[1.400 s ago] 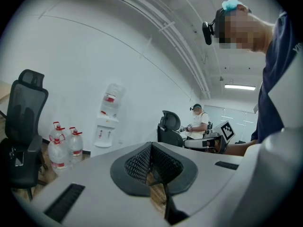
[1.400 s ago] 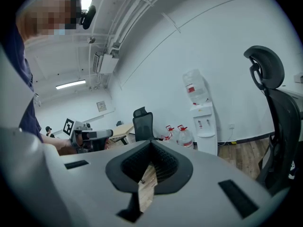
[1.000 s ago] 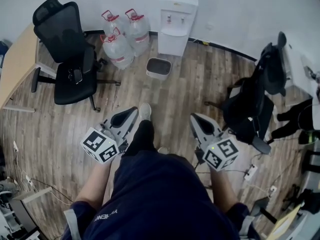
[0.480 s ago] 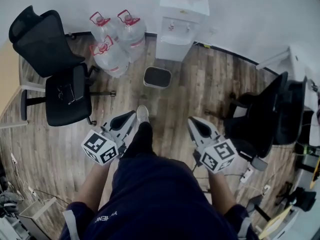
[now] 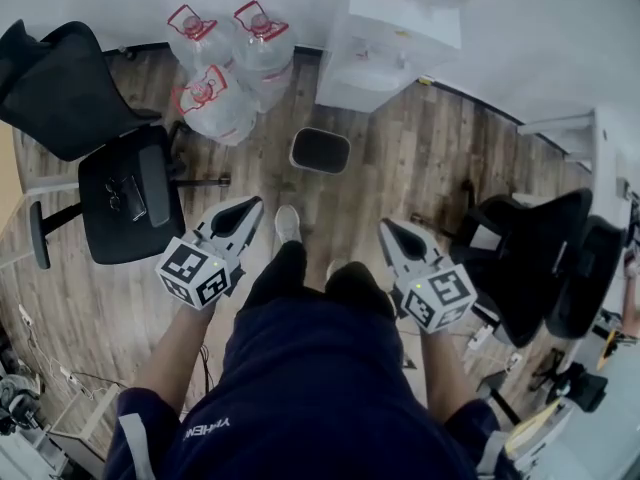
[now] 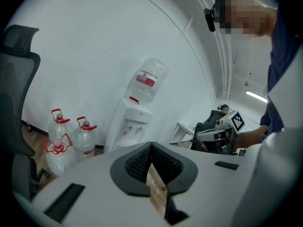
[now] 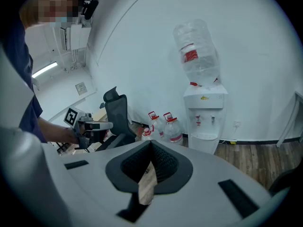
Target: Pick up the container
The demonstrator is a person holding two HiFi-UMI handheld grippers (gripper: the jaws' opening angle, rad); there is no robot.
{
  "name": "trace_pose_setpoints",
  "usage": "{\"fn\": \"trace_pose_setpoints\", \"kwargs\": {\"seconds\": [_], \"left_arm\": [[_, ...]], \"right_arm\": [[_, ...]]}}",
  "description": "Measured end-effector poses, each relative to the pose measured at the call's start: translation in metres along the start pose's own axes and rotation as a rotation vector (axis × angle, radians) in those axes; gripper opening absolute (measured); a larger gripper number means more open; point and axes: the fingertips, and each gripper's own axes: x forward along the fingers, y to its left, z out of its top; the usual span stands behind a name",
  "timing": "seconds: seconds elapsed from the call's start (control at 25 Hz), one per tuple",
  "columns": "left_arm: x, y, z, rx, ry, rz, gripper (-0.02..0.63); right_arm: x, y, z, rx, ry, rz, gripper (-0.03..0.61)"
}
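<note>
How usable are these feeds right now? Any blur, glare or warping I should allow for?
Head view: sharp and evenly lit, fisheye bows the floorboards around the bin, corners go dark. Left gripper view: the wall curves heavily, the water dispenser appears to lean, mosaic patch at top right. Right gripper view: same warping, the inverted bottle is crisp, no glare.

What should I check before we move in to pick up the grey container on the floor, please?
1. Left claw empty: ok, shut on nothing.
2. Right claw empty: ok, shut on nothing.
3. Both opened for a grasp: not ok, both are shut.
4. Grey container located: ok, on the floor ahead, near the water dispenser.
5. Container upright: ok, its open top faces up.
6. Container's contents: cannot tell, the inside looks dark.
</note>
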Motion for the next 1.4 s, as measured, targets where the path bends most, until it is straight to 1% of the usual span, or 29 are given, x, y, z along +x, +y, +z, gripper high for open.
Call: {"fn": "trace_pose_setpoints", "kwargs": {"seconds": [0.16, 0.36, 0.48, 0.56, 0.64, 0.76, 0.92, 1.16, 1.2, 1.24, 1.36, 1.4], "left_arm": [[0.02, 0.027, -0.003, -0.021, 0.026, 0.001, 0.025], [0.047, 0.056, -0.019, -0.078, 0.065, 0.028, 0.025], [0.07, 0.075, -0.041, -0.111, 0.112, 0.06, 0.025], [0.088, 0.091, -0.063, -0.148, 0.157, 0.085, 0.025], [0.108, 0.112, -0.09, -0.178, 0.206, 0.121, 0.025], [0.141, 0.143, -0.137, -0.208, 0.276, 0.174, 0.026], [0.192, 0.187, -0.207, -0.244, 0.334, 0.205, 0.035], [0.274, 0.257, -0.322, -0.283, 0.431, 0.231, 0.116], [0.287, 0.269, -0.339, -0.297, 0.442, 0.24, 0.128], [0.3, 0.28, -0.356, -0.31, 0.452, 0.25, 0.145], [0.334, 0.313, -0.402, -0.36, 0.477, 0.285, 0.183], [0.343, 0.321, -0.416, -0.383, 0.48, 0.298, 0.195]], "right_arm": [[0.039, -0.014, 0.013, -0.04, 0.033, 0.01, 0.012], [0.087, -0.045, 0.018, -0.036, 0.079, 0.023, 0.012], [0.118, -0.074, 0.007, -0.07, 0.122, 0.025, 0.012], [0.141, -0.096, -0.007, -0.122, 0.171, 0.017, 0.012], [0.166, -0.122, -0.024, -0.144, 0.213, 0.017, 0.012], [0.205, -0.165, -0.061, -0.18, 0.284, 0.033, 0.014], [0.269, -0.223, -0.121, -0.225, 0.361, 0.056, 0.014], [0.371, -0.297, -0.217, -0.249, 0.447, 0.076, 0.017], [0.389, -0.307, -0.234, -0.251, 0.462, 0.084, 0.036], [0.406, -0.317, -0.251, -0.254, 0.475, 0.09, 0.07], [0.455, -0.343, -0.295, -0.258, 0.509, 0.093, 0.08], [0.469, -0.351, -0.309, -0.256, 0.527, 0.094, 0.095]]}}
